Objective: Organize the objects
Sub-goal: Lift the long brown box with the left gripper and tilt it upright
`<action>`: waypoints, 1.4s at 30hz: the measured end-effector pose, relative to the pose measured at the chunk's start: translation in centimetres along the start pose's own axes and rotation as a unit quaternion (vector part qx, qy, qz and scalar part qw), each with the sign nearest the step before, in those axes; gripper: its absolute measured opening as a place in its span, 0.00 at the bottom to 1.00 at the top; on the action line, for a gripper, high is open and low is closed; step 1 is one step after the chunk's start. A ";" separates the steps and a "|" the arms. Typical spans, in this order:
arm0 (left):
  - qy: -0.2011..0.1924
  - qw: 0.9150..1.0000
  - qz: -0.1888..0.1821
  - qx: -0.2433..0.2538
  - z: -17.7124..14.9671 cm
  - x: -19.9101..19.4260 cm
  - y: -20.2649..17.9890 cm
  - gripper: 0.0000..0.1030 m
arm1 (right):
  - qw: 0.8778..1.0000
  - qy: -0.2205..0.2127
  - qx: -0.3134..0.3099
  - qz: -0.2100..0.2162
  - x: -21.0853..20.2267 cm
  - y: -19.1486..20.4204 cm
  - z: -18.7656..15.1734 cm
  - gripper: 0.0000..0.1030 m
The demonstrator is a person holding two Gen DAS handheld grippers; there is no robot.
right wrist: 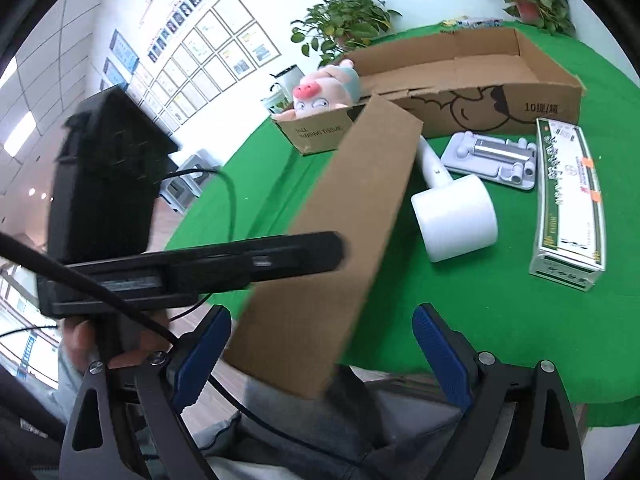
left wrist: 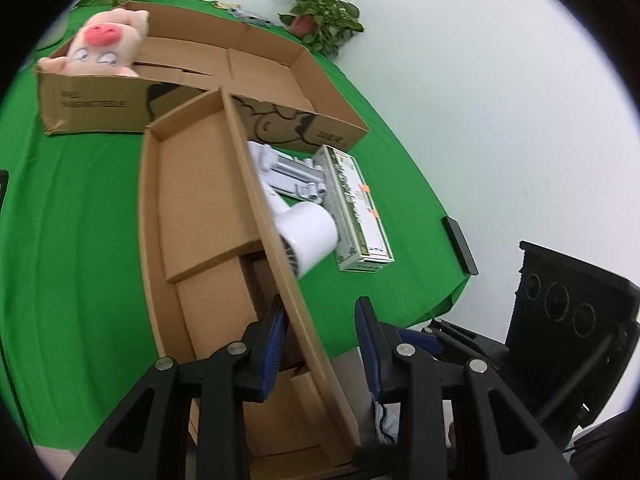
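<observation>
A long, shallow cardboard box (left wrist: 200,200) hangs tilted, its near end past the edge of the green table (left wrist: 80,220). My left gripper (left wrist: 322,332) straddles the box's right wall, which runs askew between the blue pads (left wrist: 276,344); the gripper is shut on that wall. In the right wrist view the same box (right wrist: 344,216) hangs in front of my right gripper (right wrist: 320,356), whose jaws stand wide open on either side of the box's near end without touching it. The left gripper (right wrist: 200,264) reaches across the box's side there.
A big open carton (right wrist: 500,76) at the back holds a pink pig plush (right wrist: 320,94). Beside the small box lie a white hair dryer (right wrist: 456,216), a grey accessory tray (right wrist: 492,160) and a green-white packet (right wrist: 568,200). Potted plants (left wrist: 320,12) stand behind.
</observation>
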State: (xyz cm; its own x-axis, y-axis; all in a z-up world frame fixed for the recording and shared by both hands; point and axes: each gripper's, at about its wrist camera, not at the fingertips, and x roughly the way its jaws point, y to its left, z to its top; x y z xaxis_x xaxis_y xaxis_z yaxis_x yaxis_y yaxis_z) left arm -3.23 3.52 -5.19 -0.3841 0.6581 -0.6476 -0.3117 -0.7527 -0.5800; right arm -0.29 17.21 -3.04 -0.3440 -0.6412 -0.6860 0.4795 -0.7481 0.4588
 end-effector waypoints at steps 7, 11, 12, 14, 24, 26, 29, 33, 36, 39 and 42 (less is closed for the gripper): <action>-0.037 0.999 0.031 0.004 0.2 -2.2 -0.2 0.32 | 1.000 0.005 0.010 -0.010 -0.2 -0.3 -0.6 0.90; -0.054 0.996 0.064 -0.021 -0.3 -3.8 1.7 0.33 | 0.997 -0.004 -0.018 -0.079 0.9 1.0 -0.1 0.78; -0.057 0.995 0.078 -0.028 -0.5 -4.1 2.3 0.33 | 0.994 0.001 -0.031 -0.101 1.4 1.4 0.0 0.77; -0.055 0.993 0.102 -0.036 -0.9 -4.3 3.5 0.33 | 0.992 0.006 -0.041 -0.120 1.9 1.6 0.0 0.58; -0.007 0.995 0.100 -0.024 -1.9 -1.4 4.5 0.31 | 0.990 0.044 0.007 -0.134 3.8 -0.5 -0.4 0.25; -0.009 0.993 0.119 -0.022 -1.8 -1.7 4.7 0.31 | 0.990 0.046 -0.009 -0.134 4.6 0.7 -0.4 0.25; 0.000 0.992 0.125 -0.020 -1.8 -2.4 4.9 0.23 | 0.988 0.044 -0.027 -0.143 4.9 2.0 -0.3 0.28; -0.005 0.991 0.129 -0.016 -1.8 -2.8 4.7 0.23 | 0.986 0.019 -0.030 -0.163 4.8 2.5 0.3 0.32; -0.011 0.991 0.133 -0.031 -1.3 -2.5 5.3 0.23 | 0.986 0.030 -0.012 -0.164 5.8 1.7 1.3 0.33; -0.015 0.990 0.137 -0.035 -0.8 -1.9 5.5 0.23 | 0.984 0.022 -0.008 -0.175 6.6 1.3 2.3 0.33; -0.016 0.989 0.142 -0.028 -0.7 -1.9 5.4 0.21 | 0.984 0.020 -0.002 -0.175 7.4 0.7 3.2 0.29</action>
State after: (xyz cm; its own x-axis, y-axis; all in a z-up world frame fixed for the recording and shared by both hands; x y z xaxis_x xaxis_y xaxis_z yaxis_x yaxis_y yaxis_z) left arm -3.61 -1.73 -7.44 -0.4764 0.4189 -0.7730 -0.1393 -0.9041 -0.4041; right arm -5.05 11.36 -6.01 -0.4569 -0.3376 -0.8229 0.3411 -0.9210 0.1884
